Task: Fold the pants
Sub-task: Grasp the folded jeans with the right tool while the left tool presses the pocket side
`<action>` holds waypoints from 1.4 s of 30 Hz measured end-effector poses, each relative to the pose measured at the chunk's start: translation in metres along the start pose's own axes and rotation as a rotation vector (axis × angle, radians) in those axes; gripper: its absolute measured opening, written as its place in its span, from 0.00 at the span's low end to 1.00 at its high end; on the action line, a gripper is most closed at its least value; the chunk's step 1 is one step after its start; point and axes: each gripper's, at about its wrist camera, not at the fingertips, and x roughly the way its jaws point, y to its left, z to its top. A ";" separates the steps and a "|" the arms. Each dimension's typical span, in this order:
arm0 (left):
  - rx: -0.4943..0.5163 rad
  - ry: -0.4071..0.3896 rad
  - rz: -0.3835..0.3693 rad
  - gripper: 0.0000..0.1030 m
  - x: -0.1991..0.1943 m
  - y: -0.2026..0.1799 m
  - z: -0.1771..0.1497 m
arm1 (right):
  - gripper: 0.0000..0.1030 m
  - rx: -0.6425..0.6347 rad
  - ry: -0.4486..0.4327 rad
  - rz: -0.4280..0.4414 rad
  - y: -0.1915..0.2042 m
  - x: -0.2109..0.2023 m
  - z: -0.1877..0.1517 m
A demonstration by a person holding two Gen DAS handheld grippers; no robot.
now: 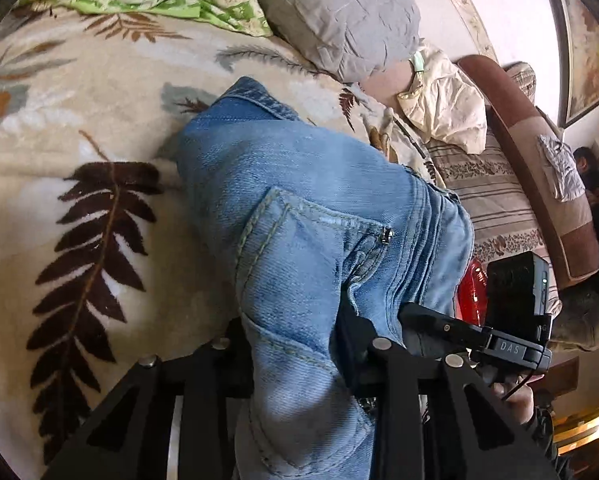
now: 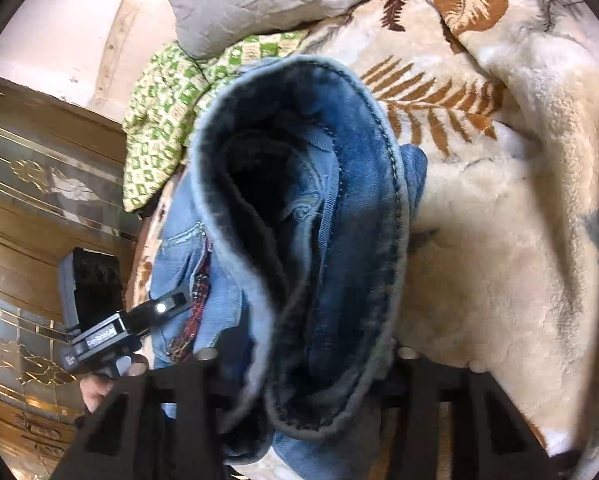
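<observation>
Cream fleece blanket with brown fern leaves [image 1: 59, 152] fills the frame's left; your left gripper [image 1: 295, 364] and right gripper [image 2: 307, 364] each clench the heavy, limp blue denim pants [image 1: 299, 200] at centre. Grip thick seams.

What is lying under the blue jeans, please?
Under the jeans lies a cream leaf-print blanket. Both grippers, left and right, clamp the denim. What the denim covers is hidden.
</observation>
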 end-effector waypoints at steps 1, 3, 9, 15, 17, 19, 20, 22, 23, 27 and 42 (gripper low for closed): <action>0.003 -0.008 0.001 0.27 -0.002 -0.003 0.000 | 0.39 -0.017 -0.009 -0.007 0.002 -0.002 -0.002; 0.024 -0.027 0.000 0.23 -0.010 -0.011 0.000 | 0.37 -0.053 -0.029 -0.020 0.012 -0.007 -0.003; 0.132 -0.147 0.016 0.22 -0.055 -0.046 0.013 | 0.35 -0.213 -0.132 -0.029 0.059 -0.036 0.009; 0.156 -0.234 0.038 0.22 -0.082 -0.049 0.039 | 0.35 -0.266 -0.187 0.032 0.092 -0.045 0.038; 0.132 -0.213 0.056 0.22 -0.071 -0.031 0.044 | 0.35 -0.267 -0.168 0.018 0.094 -0.031 0.045; 0.089 -0.176 0.069 0.23 -0.053 -0.007 0.046 | 0.35 -0.253 -0.137 -0.004 0.082 -0.014 0.048; 0.066 -0.150 0.078 0.23 -0.043 0.003 0.046 | 0.35 -0.240 -0.116 -0.015 0.074 -0.003 0.047; 0.028 -0.047 0.147 0.35 -0.008 0.031 0.041 | 0.35 -0.187 -0.045 -0.051 0.055 0.031 0.047; 0.030 -0.048 0.149 0.41 0.002 0.043 0.034 | 0.35 -0.165 -0.005 -0.085 0.043 0.048 0.044; -0.058 -0.084 0.043 0.42 0.001 0.065 0.030 | 0.37 -0.067 -0.030 -0.011 0.016 0.058 0.038; -0.031 -0.106 0.174 0.69 -0.006 0.047 0.030 | 0.58 -0.111 -0.021 -0.059 0.016 0.051 0.042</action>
